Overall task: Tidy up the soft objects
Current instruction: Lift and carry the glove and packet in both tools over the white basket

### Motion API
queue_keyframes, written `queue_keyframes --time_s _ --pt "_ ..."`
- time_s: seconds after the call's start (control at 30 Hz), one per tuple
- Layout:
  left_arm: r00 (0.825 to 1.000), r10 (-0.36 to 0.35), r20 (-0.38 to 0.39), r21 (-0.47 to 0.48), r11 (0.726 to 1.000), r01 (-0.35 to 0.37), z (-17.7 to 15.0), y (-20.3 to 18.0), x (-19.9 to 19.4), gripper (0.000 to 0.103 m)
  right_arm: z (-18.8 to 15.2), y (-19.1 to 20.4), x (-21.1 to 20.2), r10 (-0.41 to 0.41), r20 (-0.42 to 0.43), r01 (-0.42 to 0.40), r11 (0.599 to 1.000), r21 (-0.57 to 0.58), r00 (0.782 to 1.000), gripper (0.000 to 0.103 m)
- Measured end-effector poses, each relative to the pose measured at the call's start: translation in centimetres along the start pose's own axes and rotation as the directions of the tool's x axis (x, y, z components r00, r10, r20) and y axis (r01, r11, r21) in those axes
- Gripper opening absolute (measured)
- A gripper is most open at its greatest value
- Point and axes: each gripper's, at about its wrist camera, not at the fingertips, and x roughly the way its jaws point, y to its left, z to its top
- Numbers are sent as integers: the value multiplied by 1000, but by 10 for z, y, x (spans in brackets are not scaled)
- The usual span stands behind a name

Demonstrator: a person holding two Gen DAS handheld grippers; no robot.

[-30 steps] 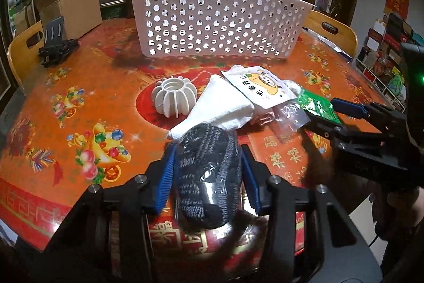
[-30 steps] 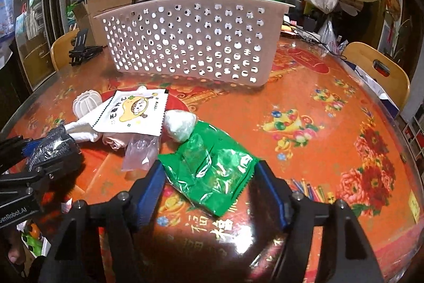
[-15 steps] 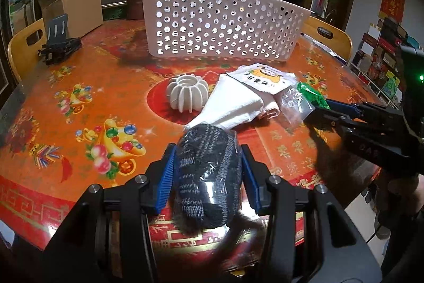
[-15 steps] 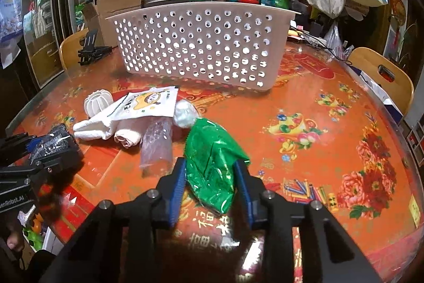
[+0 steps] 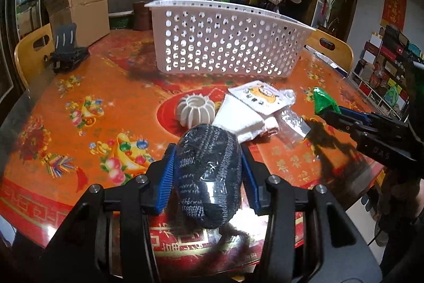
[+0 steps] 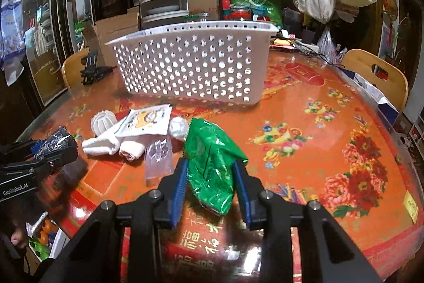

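My left gripper (image 5: 206, 163) is shut on a dark knitted roll in clear wrap (image 5: 209, 171), held above the table's near edge; it also shows in the right wrist view (image 6: 57, 141). My right gripper (image 6: 210, 174) is shut on a crumpled green foil packet (image 6: 212, 158), lifted off the table; the packet's tip shows in the left wrist view (image 5: 322, 104). A white perforated basket (image 5: 225, 44) stands at the back of the table. A folded white cloth (image 5: 238, 118), a white sachet with a yellow cartoon (image 5: 261, 96) and a clear plastic bag (image 6: 159, 158) lie between the grippers and the basket.
A white ribbed round object (image 5: 194, 112) sits left of the cloth. A black stand (image 5: 67, 55) is at the table's far left. Yellow chairs (image 6: 376, 76) flank the round orange table (image 6: 304, 129). Boxes, drawers and hanging bags crowd the back.
My right gripper closed on the green packet and lifted it off the table. My left gripper rose and drew back slightly with the dark roll still in it.
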Motion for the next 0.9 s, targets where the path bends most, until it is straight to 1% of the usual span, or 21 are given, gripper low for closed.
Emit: queue_keyframes --time_s 0.27,0.6,0.9 --pt "1000 -7 20 12 1000 7 20 -4 -6 43 12 -5 -12 15 38 -15 1000 6 999 34" --pt "998 -26 55 32 999 24 61 -4 -9 43 29 -6 -22 26 67 -26 1000 2 997 34" --pt "995 -39 96 53 998 34 104 -1 -14 43 59 -6 -32 47 108 -46 999 -8 993 34"
